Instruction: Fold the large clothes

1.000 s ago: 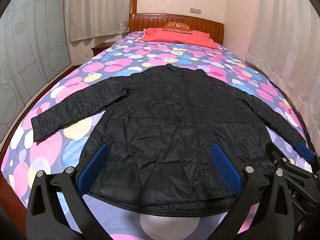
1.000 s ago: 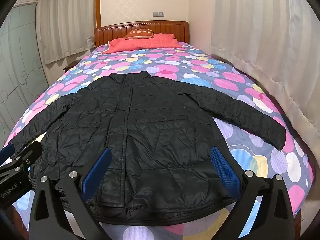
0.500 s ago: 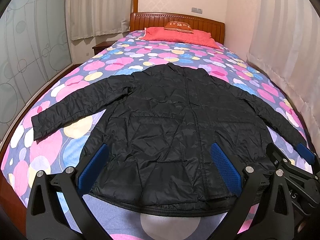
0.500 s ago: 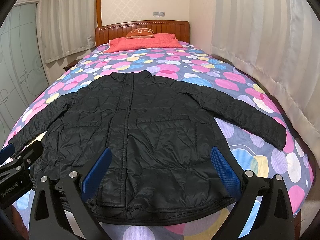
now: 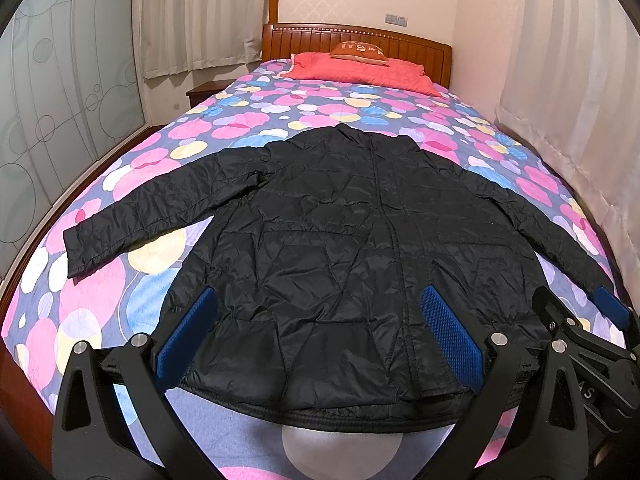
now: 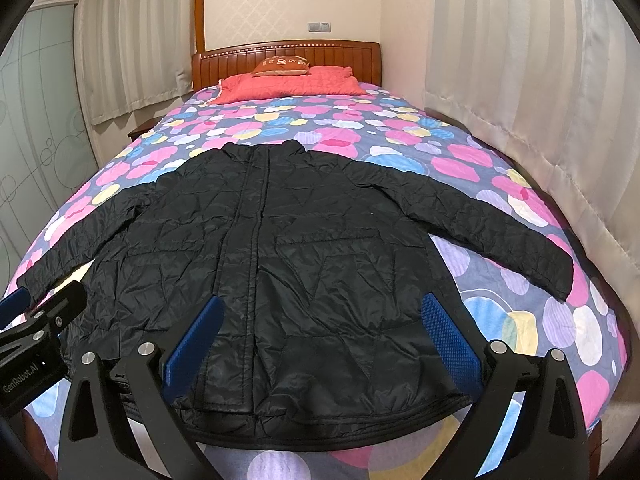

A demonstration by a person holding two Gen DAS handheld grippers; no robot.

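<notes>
Now: a black quilted jacket (image 5: 344, 248) lies flat on the bed (image 5: 248, 120), front up, zip running down its middle, collar toward the headboard (image 5: 360, 40) and hem toward the foot. Both sleeves are spread out to the sides; the left sleeve (image 5: 160, 208) angles across pink and yellow circles of the bedspread, and the right sleeve (image 6: 492, 232) reaches toward the curtained wall. Fabric is creased all over but not folded anywhere.

Left gripper (image 5: 320, 336) hangs over the hem on the jacket's left half, jaws wide apart, blue pads (image 5: 188, 336) facing in, nothing between them. Whether the tips touch the cloth cannot be told; they appear above it. Right gripper (image 6: 320, 336) hangs likewise over the hem on the right half, jaws wide, empty, its blue pads (image 6: 448, 340) showing a dimpled texture. Each tool shows at the edge of the other's view: the right one at the lower right of the left wrist view, the left one at the lower left of the right wrist view, so the two sit side by side near the foot of the bed.

A red pillow (image 5: 360, 70) lies at the head, with a small orange cushion (image 5: 360, 50) on top against the headboard. Pale curtains (image 6: 520, 100) line the right wall; a frosted panel (image 5: 60, 100) with circle patterns stands along the left. A nightstand (image 5: 204, 92) sits by the headboard on the left.
</notes>
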